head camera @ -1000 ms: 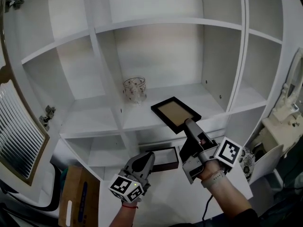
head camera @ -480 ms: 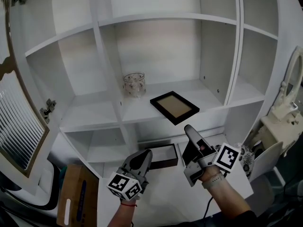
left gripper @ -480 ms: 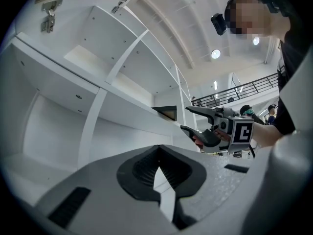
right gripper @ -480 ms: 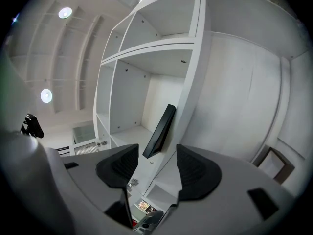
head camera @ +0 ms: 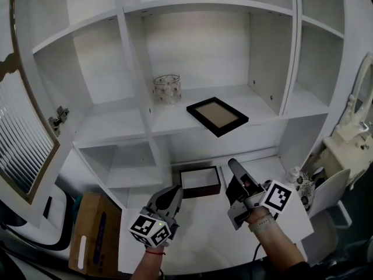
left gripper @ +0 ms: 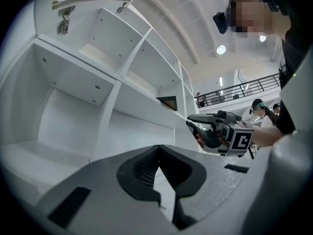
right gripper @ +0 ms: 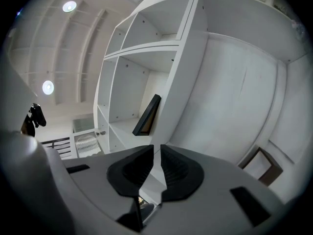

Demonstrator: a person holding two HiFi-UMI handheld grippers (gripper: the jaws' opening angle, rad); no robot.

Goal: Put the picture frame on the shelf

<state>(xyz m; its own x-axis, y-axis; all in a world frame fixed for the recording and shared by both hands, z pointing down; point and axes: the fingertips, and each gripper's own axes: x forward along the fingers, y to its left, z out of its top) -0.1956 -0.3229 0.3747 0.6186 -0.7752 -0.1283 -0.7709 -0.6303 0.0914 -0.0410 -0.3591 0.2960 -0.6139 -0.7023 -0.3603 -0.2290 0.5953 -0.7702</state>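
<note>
From the head view, the right gripper [head camera: 234, 165] has dropped back, leaving the flat, black-rimmed picture frame [head camera: 217, 115] alone on the smooth white shelf [head camera: 169, 121] at its twelve o'clock; placed, I'd say. In the left gripper view, the left gripper [left gripper: 157, 150] is pressed together and empty. In the right gripper view, the jaws have just been closing, with a slim gap and nothing between.

Shelf [head camera: 265, 104] middle compartment: glass jar [head camera: 166, 88] left, picture frame [head camera: 217, 115] centre; right side free.

I see a smooth, white-painted shelf [head camera: 116, 127], a matt black picture frame [head camera: 217, 115], a clear glass jar [head camera: 166, 88] and a brown cardboard box [head camera: 96, 232].
</note>
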